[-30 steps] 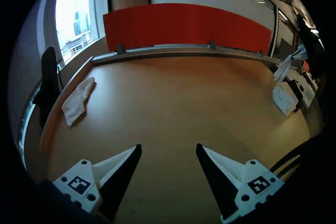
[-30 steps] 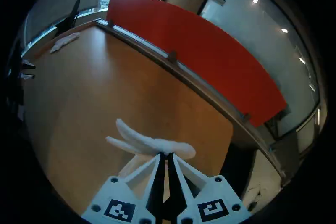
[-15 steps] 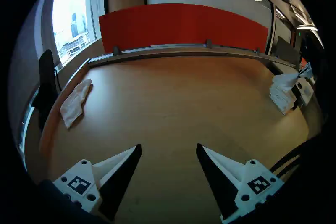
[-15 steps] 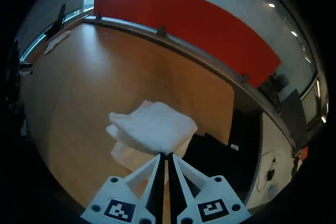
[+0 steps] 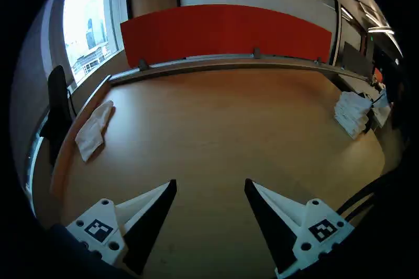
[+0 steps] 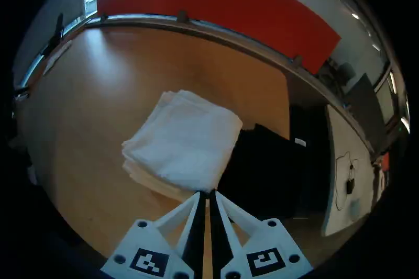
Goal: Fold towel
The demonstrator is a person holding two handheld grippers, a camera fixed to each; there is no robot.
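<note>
So the big thing here is the wooden desk [image 5: 220,116], which takes up most of the left gripper view, and the right gripper view [image 6: 105,85] looks across it too. Along its far edge runs a long red divider panel [image 5: 225,30], clamped to a grey rail. Past the far-left corner there's a bright window [image 5: 84,28], and a dark office chair [image 5: 55,101] stands just off the desk's left edge.

Towels next. A towel stack [image 5: 352,114] sits right at the desk's right edge, all white and neatly folded. In the right gripper view you look down on it, with the lower layers [image 6: 144,174] peeking out along the near side. The top towel [image 6: 183,143] lies flat on the pile as a tidy folded square, lined up pretty well with the ones under it. One of its corners points straight at the camera. A separate crumpled towel [image 5: 94,130] lies unfolded along the desk's left edge, well apart from the stack. In the right gripper view it's a tiny pale strip [image 6: 56,55] way off at that edge.

The left tongs [image 5: 209,181] are spread wide with nothing between them, hovering over bare wood near the desk's front edge. The right tongs [image 6: 205,193] are pressed together, pinching that near corner of the top towel.
</note>
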